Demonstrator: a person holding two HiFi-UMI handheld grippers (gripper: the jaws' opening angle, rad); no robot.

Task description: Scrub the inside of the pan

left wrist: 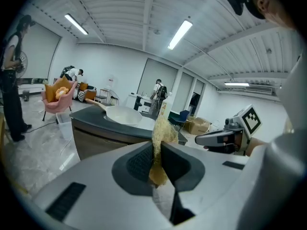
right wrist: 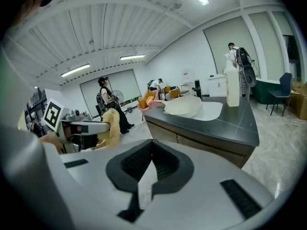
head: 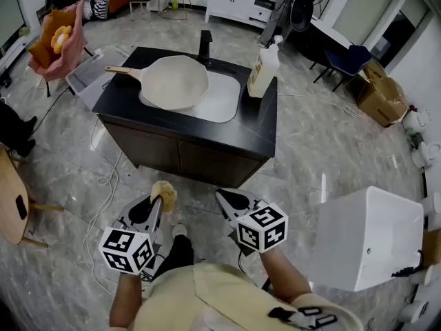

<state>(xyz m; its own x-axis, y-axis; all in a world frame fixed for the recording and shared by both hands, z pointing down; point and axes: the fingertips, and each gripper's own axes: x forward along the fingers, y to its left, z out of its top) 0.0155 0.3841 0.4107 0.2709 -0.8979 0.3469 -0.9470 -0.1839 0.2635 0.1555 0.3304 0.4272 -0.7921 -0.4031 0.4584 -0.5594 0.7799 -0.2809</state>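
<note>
A cream pan [head: 173,82] with a wooden handle rests across the white sink [head: 224,101] of a dark counter [head: 262,119]; it also shows as the pan [left wrist: 122,114] and the pan [right wrist: 182,105] in the gripper views. My left gripper [head: 161,200] is held well short of the counter, shut on a yellow fibrous scrubber [head: 164,193], which sticks up between the jaws as the scrubber [left wrist: 160,138]. My right gripper [head: 224,200] hangs beside it, jaws closed together with nothing between them [right wrist: 151,163].
A white soap bottle [head: 263,69] stands at the counter's right side, a black faucet [head: 204,47] behind the sink. A white box [head: 367,236] sits on the floor at right, a wooden chair [head: 14,198] at left, a pink chair [head: 60,38] far left. Several people stand in the background.
</note>
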